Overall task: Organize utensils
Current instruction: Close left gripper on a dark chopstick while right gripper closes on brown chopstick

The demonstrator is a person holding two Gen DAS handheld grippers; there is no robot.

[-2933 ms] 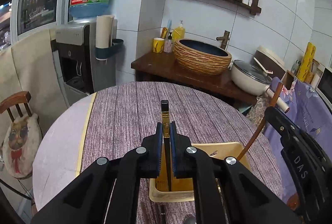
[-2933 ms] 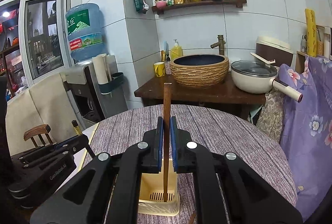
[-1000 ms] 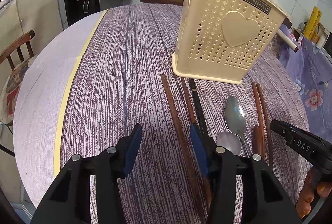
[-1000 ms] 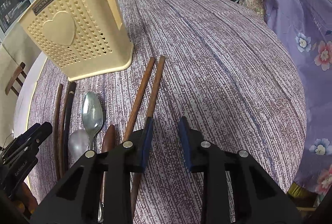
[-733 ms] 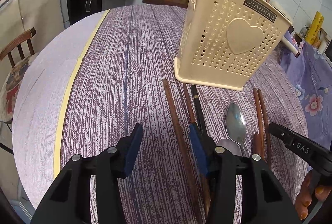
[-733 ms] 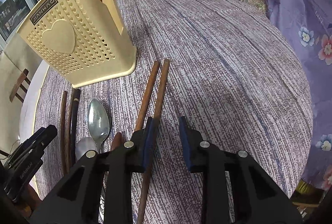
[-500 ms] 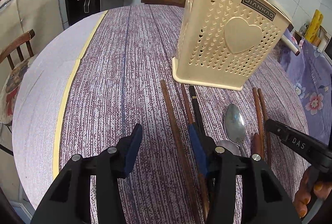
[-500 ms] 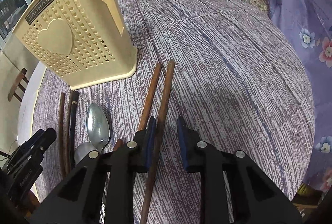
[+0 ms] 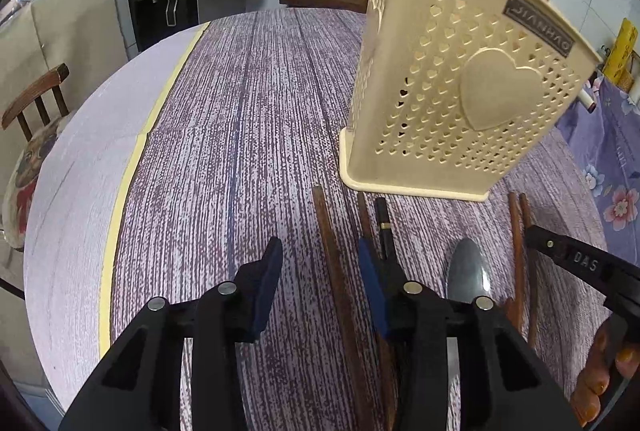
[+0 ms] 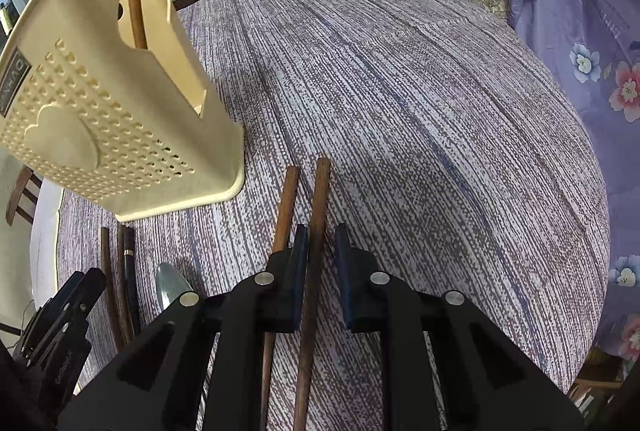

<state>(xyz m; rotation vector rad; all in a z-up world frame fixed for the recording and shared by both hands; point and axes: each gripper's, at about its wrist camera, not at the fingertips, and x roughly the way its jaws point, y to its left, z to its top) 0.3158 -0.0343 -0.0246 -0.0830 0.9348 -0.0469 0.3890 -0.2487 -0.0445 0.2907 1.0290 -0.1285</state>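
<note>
Both grippers have dropped from the holder (image 9: 460, 91) to the table; two chopsticks now stand inside it. Right gripper (image 10: 321, 243) is closing on a brown chopstick (image 10: 316, 223), left gripper (image 9: 318, 271) narrowing around another chopstick (image 9: 328, 243), neither lifted yet.

You had a cream plastic utensil holder (image 9: 460, 99) before you — matt, perforated with small hearts. The tabletop (image 10: 420, 91) wore a woven-looking purple cloth, rough and dull. The chopsticks (image 10: 316, 215) looked like dark brown wood, smooth with a low sheen — the spoon (image 9: 468, 271) was shiny metal. Your fingers (image 9: 268, 279) were matt black plastic with blue pads.
</note>
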